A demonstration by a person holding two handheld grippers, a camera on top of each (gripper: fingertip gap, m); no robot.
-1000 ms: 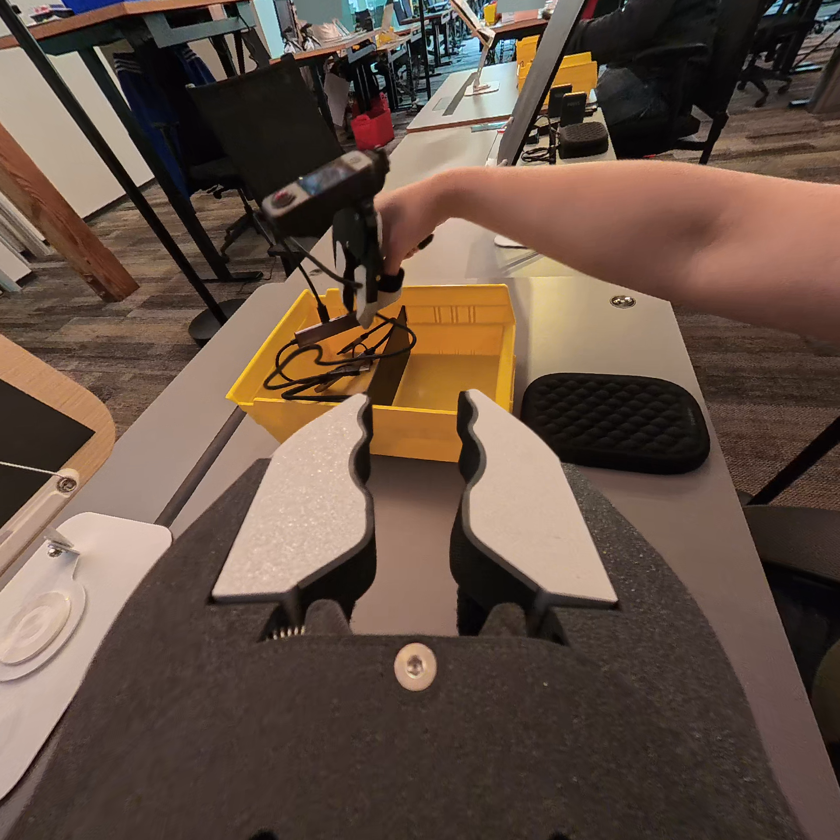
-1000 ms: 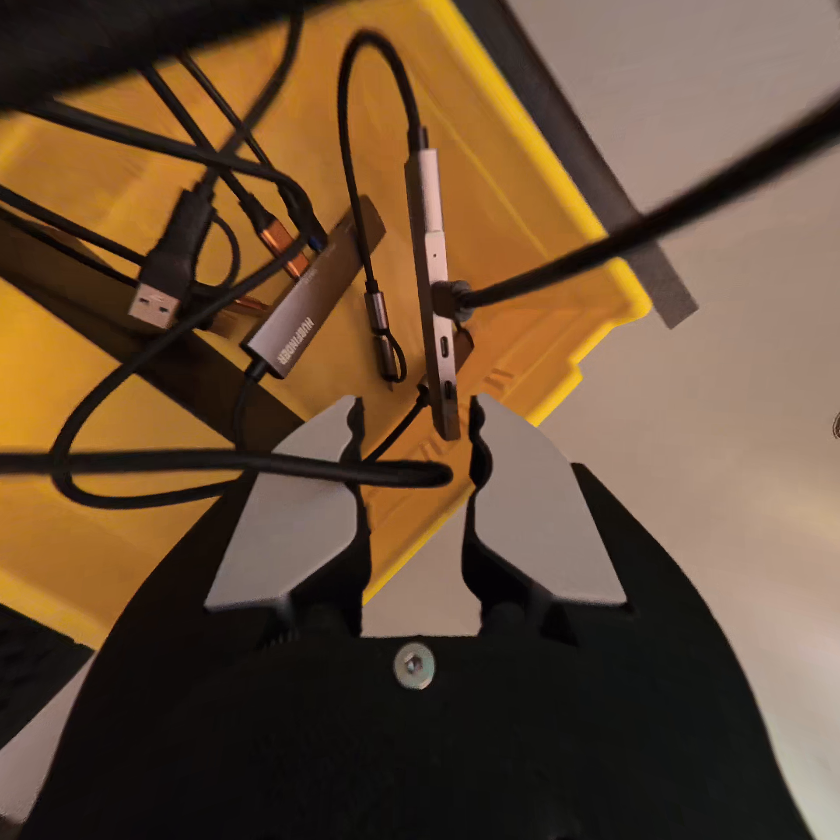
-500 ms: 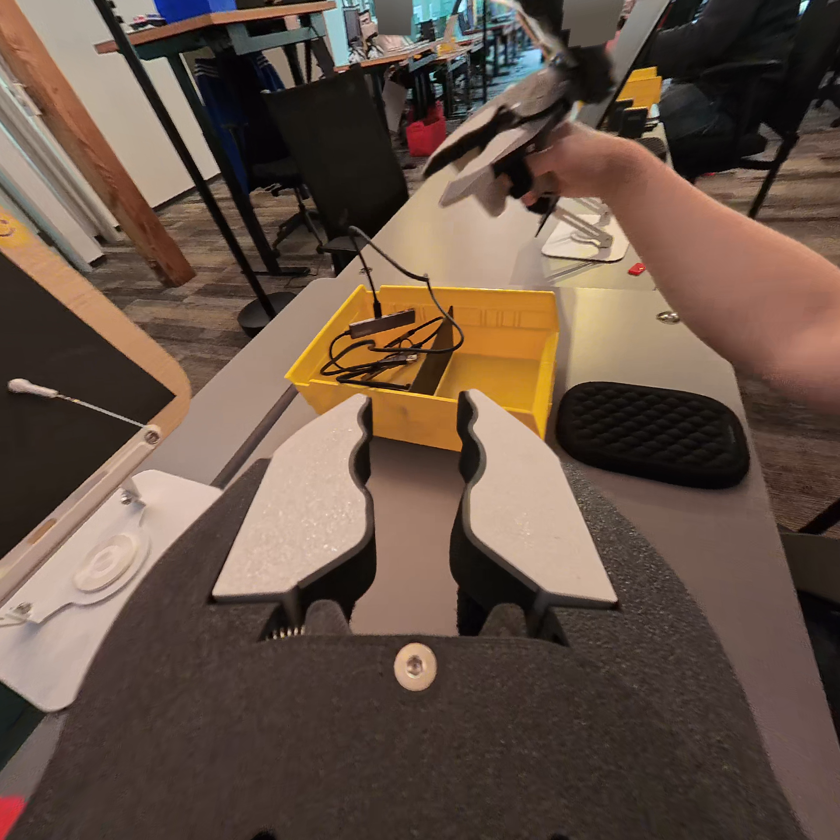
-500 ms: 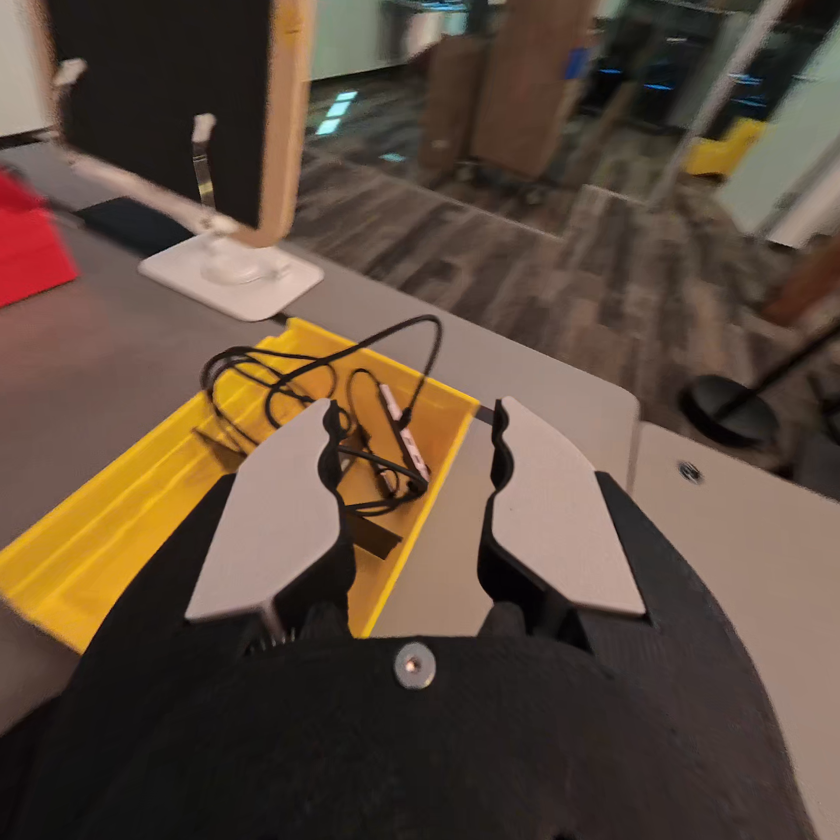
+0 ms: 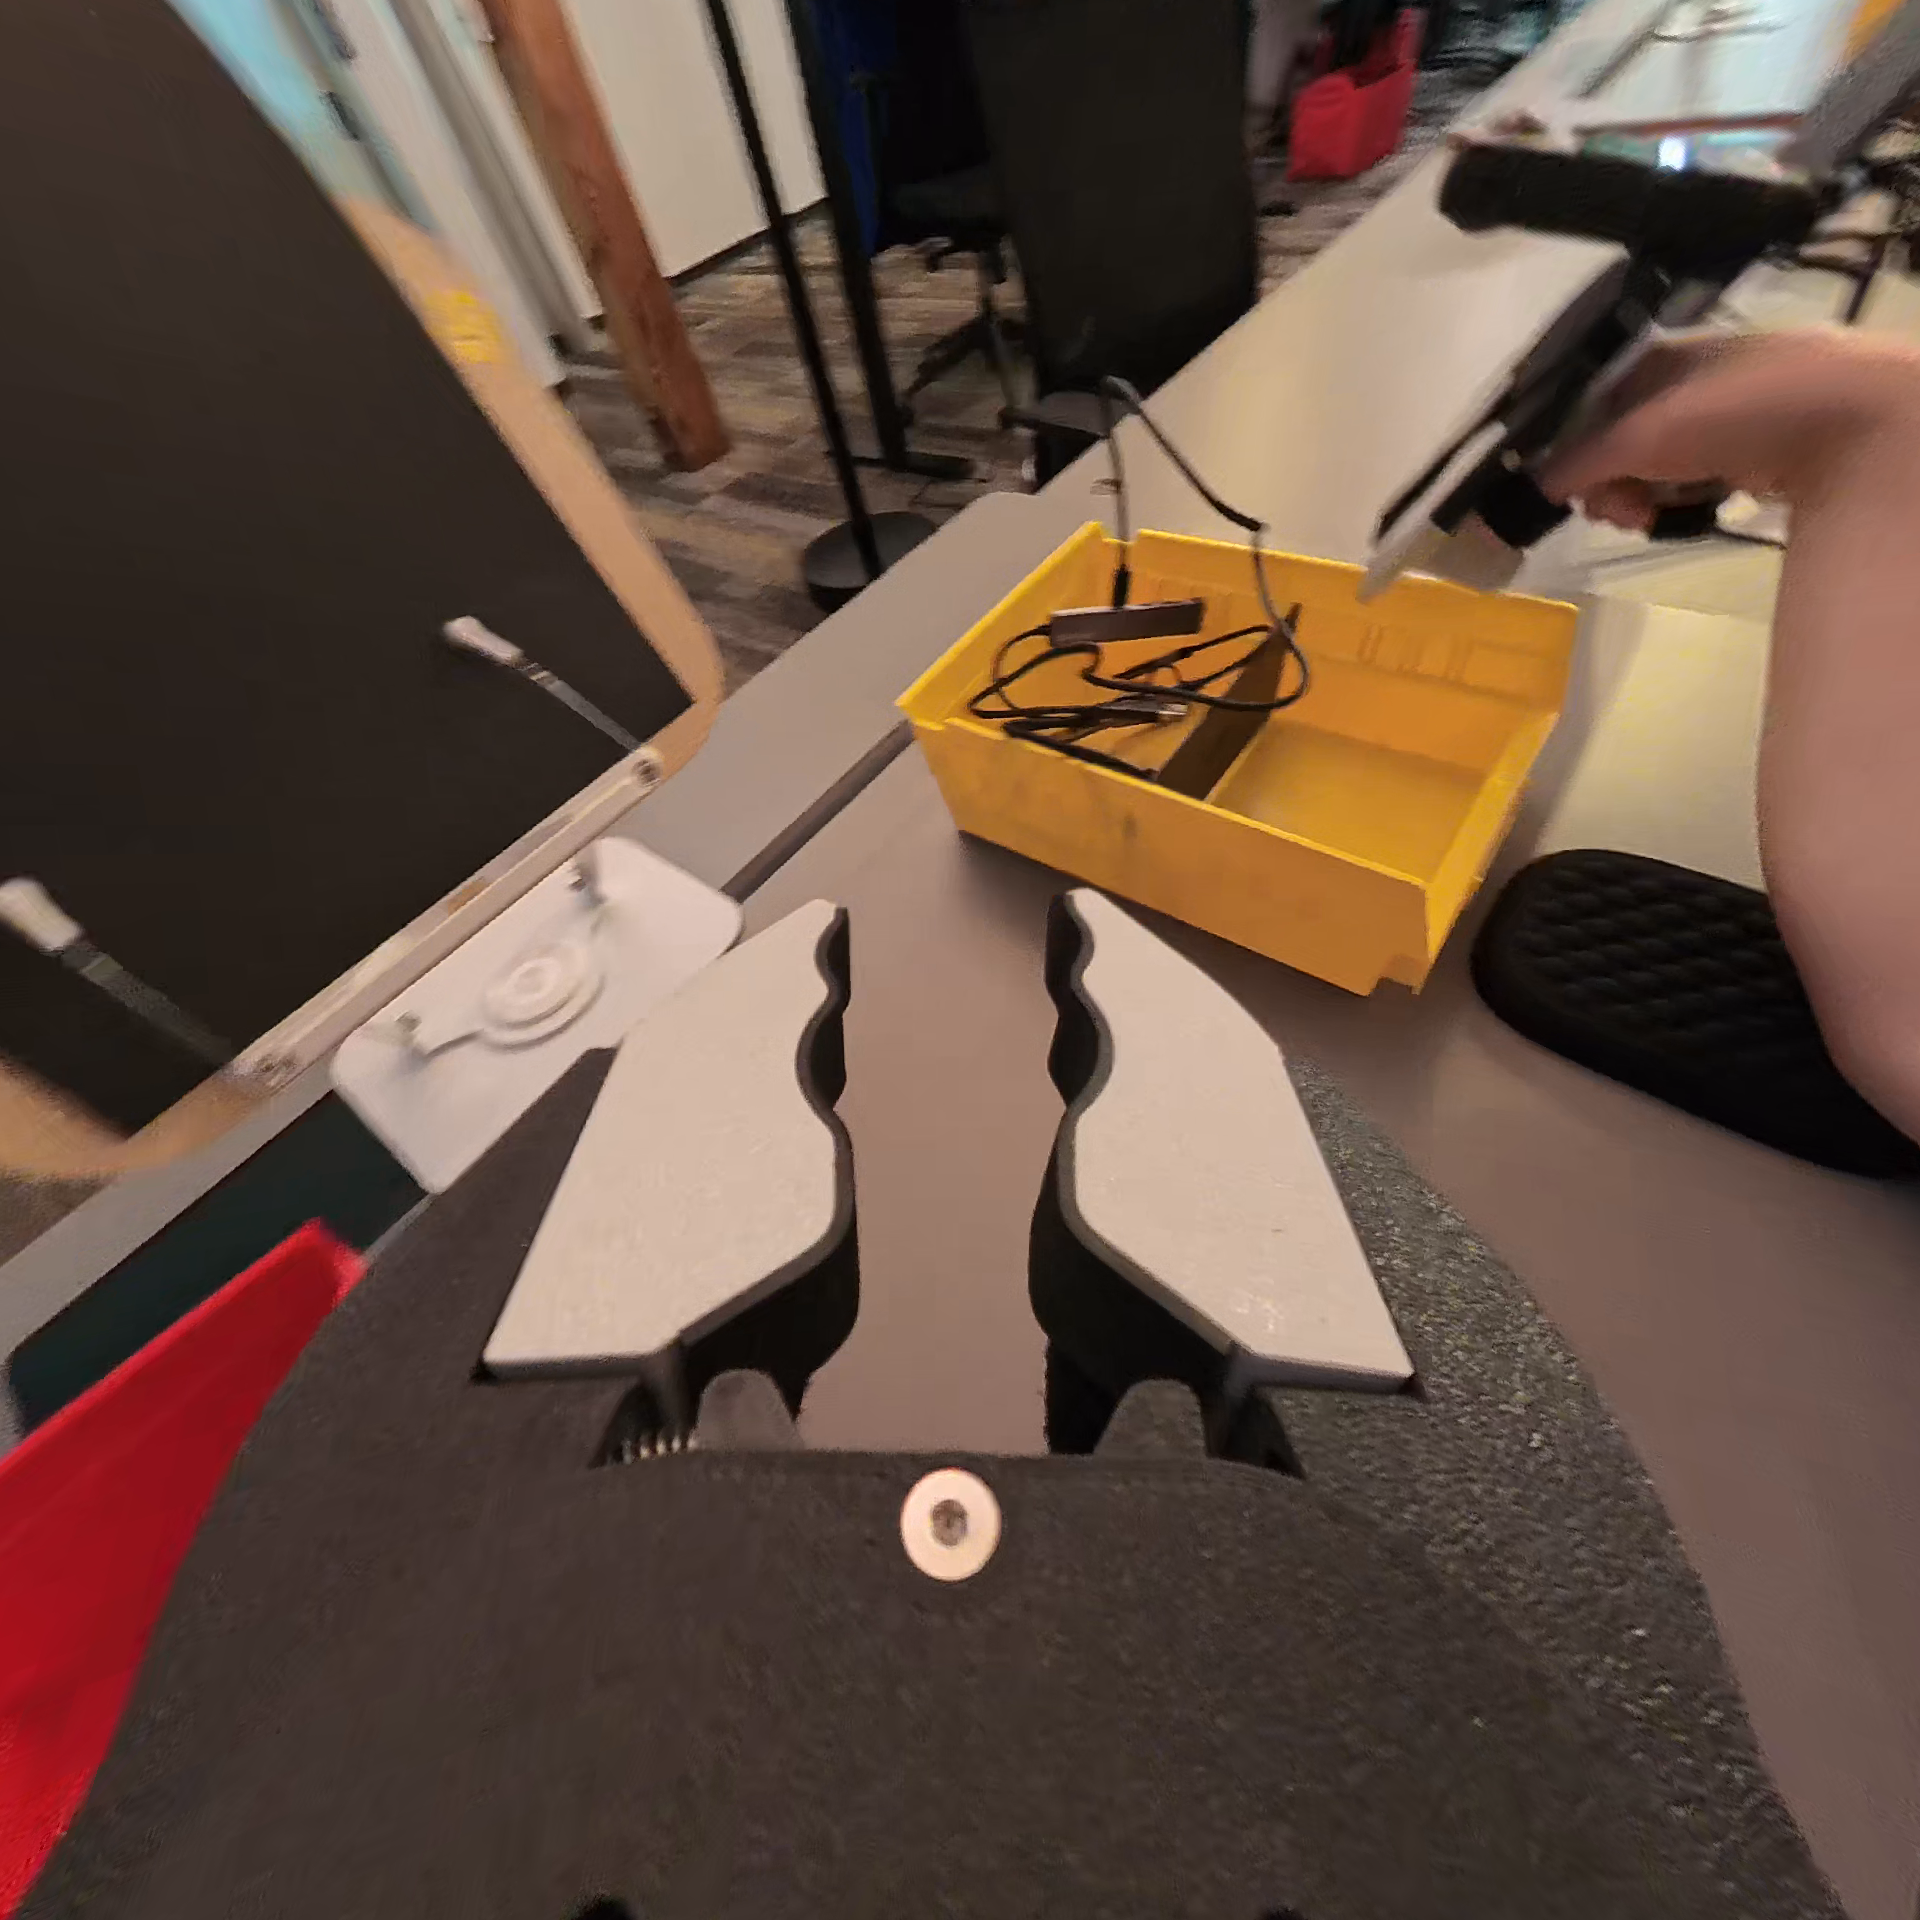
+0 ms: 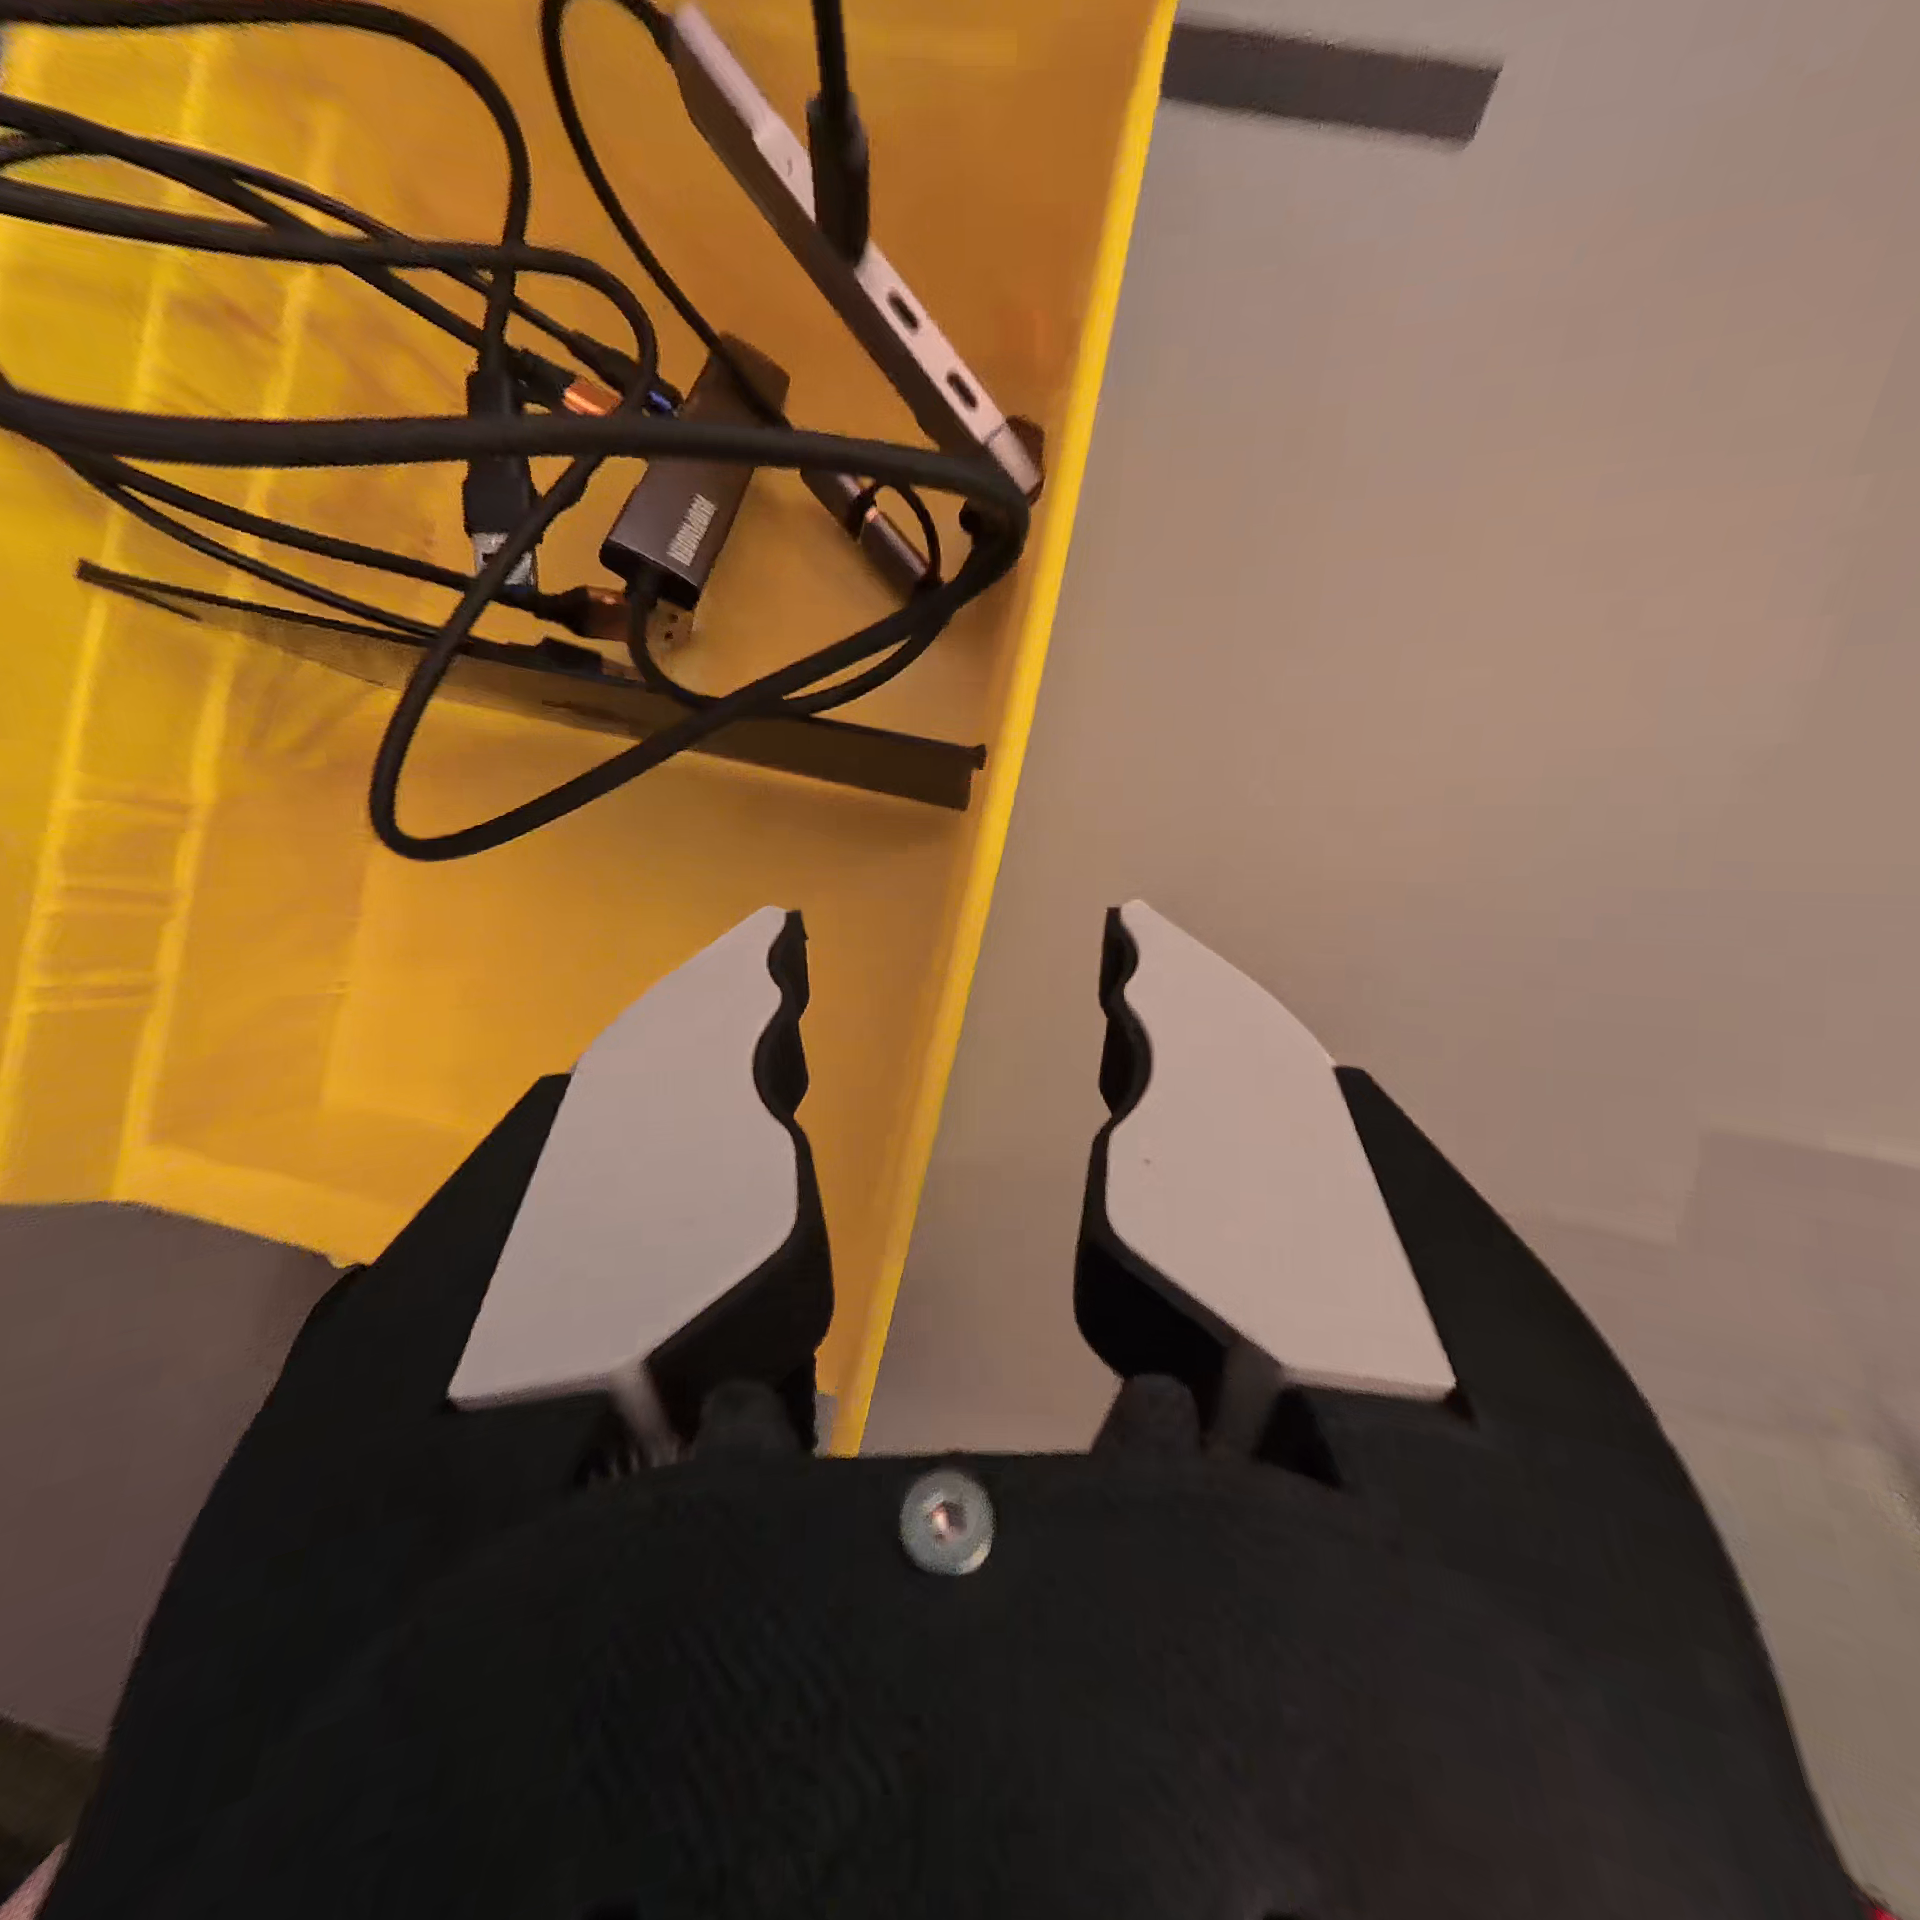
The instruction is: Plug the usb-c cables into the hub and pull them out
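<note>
1. Left hand-held gripper (image 5: 945,925): fingers spread, nothing between them, over the grey desk (image 5: 1558,1299).
2. Right hand-held gripper (image 6: 951,930): spread, empty, above the yellow bin's (image 6: 1049,665) rim.
3. Both hubs (image 6: 681,509) and tangled cables (image 6: 582,442) lie in the bin's far compartment; one cable appears plugged in.

Left gripper (image 5: 945,925) held low, fingers (image 5: 717,1132) parted, nothing between. Right gripper (image 6: 951,920) raised, angled downward, fingers (image 6: 665,1153) apart, empty; bare forearm (image 5: 1839,748) extended.

Black quilted pad (image 5: 1704,997), red cloth (image 5: 135,1475)
</note>
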